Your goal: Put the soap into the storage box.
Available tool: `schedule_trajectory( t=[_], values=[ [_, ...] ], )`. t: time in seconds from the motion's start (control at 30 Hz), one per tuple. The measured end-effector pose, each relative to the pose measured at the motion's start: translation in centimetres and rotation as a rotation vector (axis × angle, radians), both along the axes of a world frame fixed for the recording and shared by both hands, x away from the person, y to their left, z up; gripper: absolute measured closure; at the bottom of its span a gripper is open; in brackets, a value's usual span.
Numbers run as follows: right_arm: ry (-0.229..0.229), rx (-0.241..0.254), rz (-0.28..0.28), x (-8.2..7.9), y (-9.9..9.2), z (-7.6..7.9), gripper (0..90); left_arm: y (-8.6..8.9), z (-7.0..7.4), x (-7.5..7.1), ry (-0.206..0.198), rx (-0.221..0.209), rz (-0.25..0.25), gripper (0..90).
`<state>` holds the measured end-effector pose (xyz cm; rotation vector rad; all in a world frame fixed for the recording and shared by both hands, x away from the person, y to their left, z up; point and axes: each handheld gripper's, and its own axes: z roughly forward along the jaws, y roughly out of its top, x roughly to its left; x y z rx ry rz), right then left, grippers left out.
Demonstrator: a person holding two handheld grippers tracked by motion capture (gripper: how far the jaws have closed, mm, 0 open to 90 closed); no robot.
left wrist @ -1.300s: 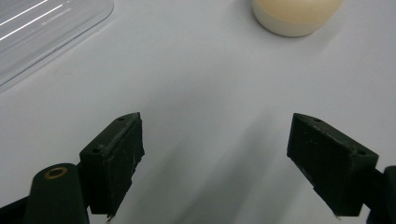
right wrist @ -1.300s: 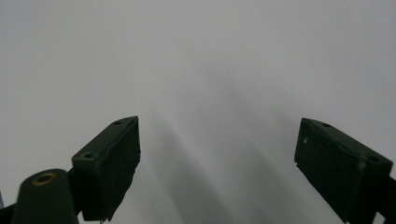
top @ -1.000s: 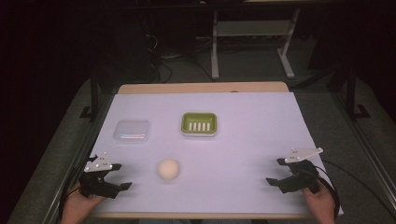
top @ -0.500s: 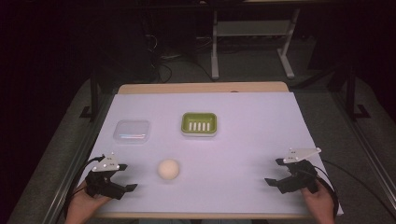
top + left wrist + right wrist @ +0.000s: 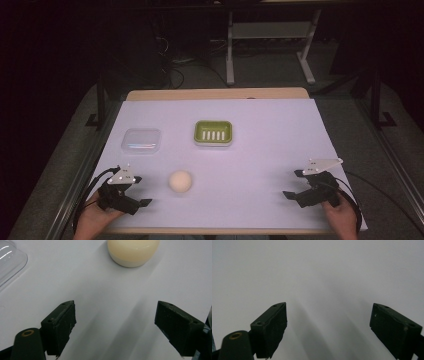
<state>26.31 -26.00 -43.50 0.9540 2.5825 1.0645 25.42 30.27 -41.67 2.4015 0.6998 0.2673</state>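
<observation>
Tools [image 5: 142, 202] [image 5: 292, 195] low, spread, facing inward

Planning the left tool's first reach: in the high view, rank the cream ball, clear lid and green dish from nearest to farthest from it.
From the left tool:
1. Cream ball, just ahead, toward the table's middle.
2. Clear lid, farther back, left side.
3. Green dish, back centre, farthest.

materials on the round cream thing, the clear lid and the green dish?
Round cream thing: smooth, slightly glossy, faint seam above a paler base; soap or moulded plastic, can't tell which.
Clear lid: thin transparent plastic, going by the see-through body and bright glints along its rounded edge.
Green dish: opaque plastic by the look, matte lime green with pale slots in its floor.
</observation>
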Motion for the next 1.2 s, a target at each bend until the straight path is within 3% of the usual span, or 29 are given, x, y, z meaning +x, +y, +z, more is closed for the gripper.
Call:
schedule_trajectory(
  t=[0.2,1.2],
  values=[
    [0.005,0.000,-0.001,0.0,0.1,0.0,13.6,-0.4,-0.1,0.2,0.016,-0.005,-0.001,15.6],
    [0.006,-0.001,0.008,0.1,0.2,-0.1,13.6,-2.3,0.3,0.2,0.004,0.010,-0.061,15.7]
  ],
)
